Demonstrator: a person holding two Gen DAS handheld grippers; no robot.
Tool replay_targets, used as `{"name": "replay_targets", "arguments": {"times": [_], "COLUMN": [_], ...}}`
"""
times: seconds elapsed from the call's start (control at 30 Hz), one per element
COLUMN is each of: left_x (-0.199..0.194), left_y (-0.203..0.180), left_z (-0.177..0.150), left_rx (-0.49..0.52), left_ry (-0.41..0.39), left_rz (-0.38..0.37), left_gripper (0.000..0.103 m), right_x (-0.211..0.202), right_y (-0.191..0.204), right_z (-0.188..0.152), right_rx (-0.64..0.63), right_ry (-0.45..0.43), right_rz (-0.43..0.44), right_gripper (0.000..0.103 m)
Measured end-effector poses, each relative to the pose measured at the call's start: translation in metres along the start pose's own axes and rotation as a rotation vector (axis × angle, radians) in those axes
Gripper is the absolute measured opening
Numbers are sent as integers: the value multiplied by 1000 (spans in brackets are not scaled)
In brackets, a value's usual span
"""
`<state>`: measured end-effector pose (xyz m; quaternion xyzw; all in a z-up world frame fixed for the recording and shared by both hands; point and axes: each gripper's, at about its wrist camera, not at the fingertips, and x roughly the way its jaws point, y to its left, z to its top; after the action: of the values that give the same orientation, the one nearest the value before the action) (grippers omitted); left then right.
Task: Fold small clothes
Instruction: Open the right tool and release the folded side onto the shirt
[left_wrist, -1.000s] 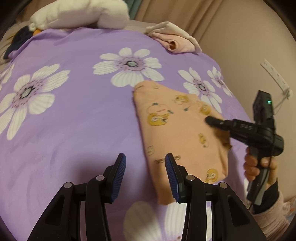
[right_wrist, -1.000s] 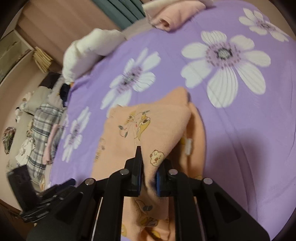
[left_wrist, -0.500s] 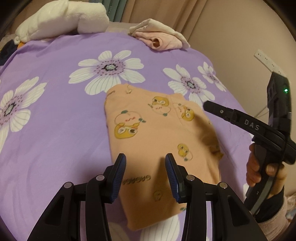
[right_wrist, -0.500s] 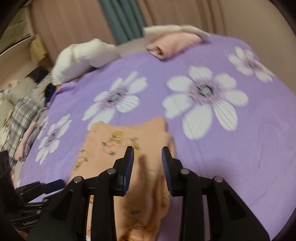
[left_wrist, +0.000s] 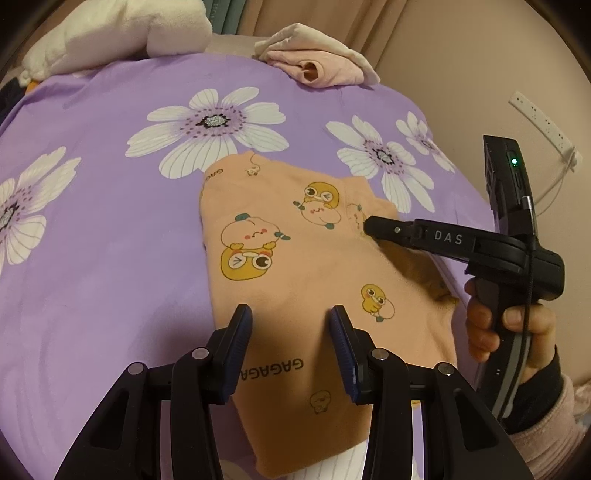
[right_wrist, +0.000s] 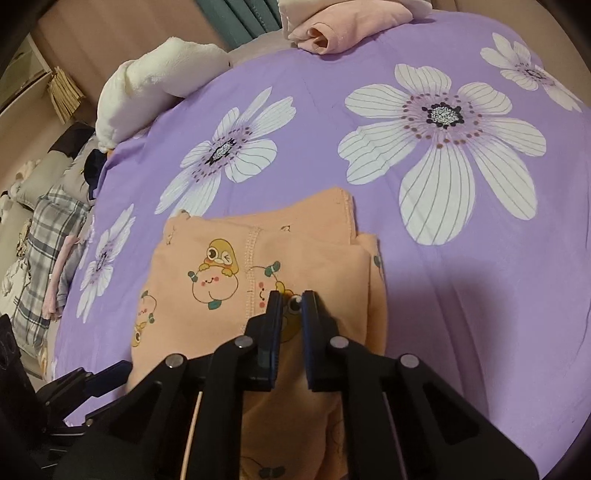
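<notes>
on the purple floral bedspread (left_wrist: 92, 258) lies the folded peach garment (left_wrist: 295, 280), soft knit with cartoon prints, long axis running from the near edge away toward the pink folded clothes (left_wrist: 317, 66). its near end is cut off behind the left gripper (left_wrist: 291, 347), whose jaws stand half apart over the fabric, gripping nothing. right gripper (right_wrist: 291, 306) jaws nearly together, tips at the cloth's folded edge; whether they pinch fabric is hard to make out.
</notes>
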<state>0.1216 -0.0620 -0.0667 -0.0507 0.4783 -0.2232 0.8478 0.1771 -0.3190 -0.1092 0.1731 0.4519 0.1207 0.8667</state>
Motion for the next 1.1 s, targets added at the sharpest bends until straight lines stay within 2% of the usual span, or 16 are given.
{"name": "replay_targets", "arguments": {"times": [0.1, 0.13, 0.2, 0.33, 0.47, 0.57, 0.73, 0.93, 1.1], "left_x": [-3, -4, -7, -13, -11, -2, 15, 20, 10], "left_y": [1, 1, 3, 2, -2, -3, -1, 2, 0], "left_z": [0, 0, 3, 10, 20, 25, 23, 20, 16], "left_rx": [-6, -9, -17, -16, -12, -8, -10, -24, -34], "left_ry": [-4, -6, -16, -47, -62, -52, -6, 23, 5], "left_rz": [-3, -5, -10, -13, -19, -9, 7, 2, 0], "left_gripper": [42, 41, 42, 42, 42, 41, 41, 41, 41], "right_x": [-9, -15, -27, -51, -69, -70, -58, -43, -45], "right_y": [0, 2, 10, 24, 37, 44, 50, 42, 40], "right_z": [-1, -2, -5, -21, -41, -55, -77, -88, -96], "right_rx": [2, -15, -60, -139, -210, -249, -305, -263, -256], "right_ry": [-15, -32, -70, -117, -136, -116, -42, 25, 38], "right_rz": [11, 9, 1, 67, 114, 142, 106, 117, 122], "right_gripper": [14, 17, 18, 23, 23, 23, 23, 23, 22]}}
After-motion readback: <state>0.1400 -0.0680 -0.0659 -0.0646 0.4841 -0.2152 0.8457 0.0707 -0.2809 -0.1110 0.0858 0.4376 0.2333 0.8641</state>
